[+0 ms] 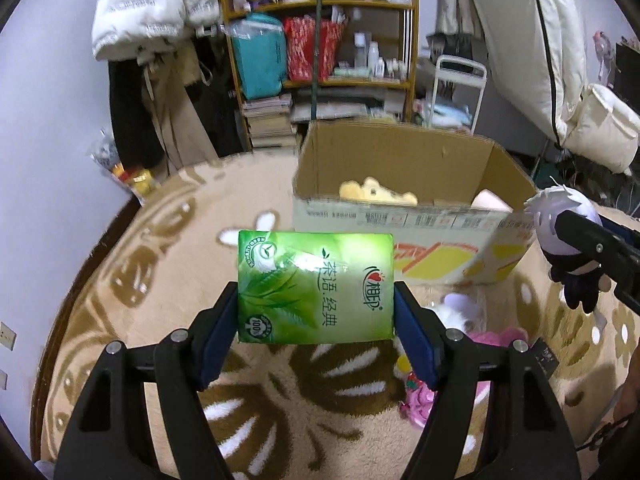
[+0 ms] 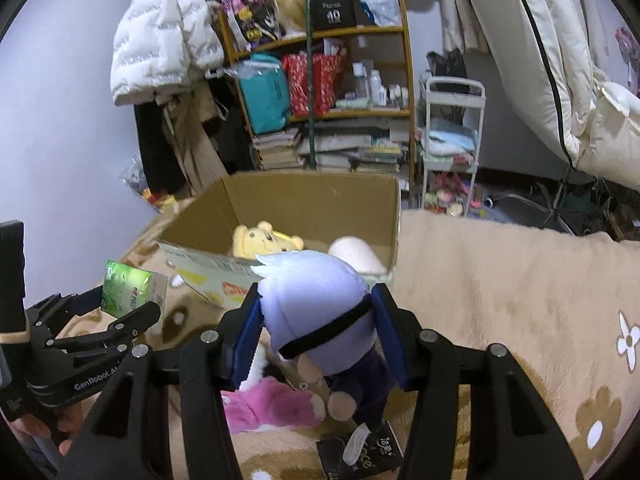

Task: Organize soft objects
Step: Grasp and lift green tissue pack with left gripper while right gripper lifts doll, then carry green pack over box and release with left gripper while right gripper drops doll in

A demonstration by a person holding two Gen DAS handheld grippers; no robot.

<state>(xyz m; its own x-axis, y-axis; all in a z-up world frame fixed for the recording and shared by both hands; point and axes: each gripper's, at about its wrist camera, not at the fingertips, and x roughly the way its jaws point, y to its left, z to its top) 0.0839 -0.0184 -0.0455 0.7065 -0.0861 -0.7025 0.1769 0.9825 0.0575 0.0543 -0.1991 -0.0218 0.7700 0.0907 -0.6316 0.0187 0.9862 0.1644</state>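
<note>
Above the blanket (image 1: 160, 288), near the box (image 1: 400, 168): left gripper (image 1: 315, 308) clamping tissue pack (image 1: 315, 286), right gripper (image 2: 316, 332) clamping doll (image 2: 316, 304).

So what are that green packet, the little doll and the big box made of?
The green packet looks like glossy plastic film over soft tissues: a bright glare sits on its face. The doll seems to be plush fabric, matte and smooth, with a stitched black band. The box is plain brown cardboard, dull inside and printed outside. Each pair of tongs is shut on its item.
</note>
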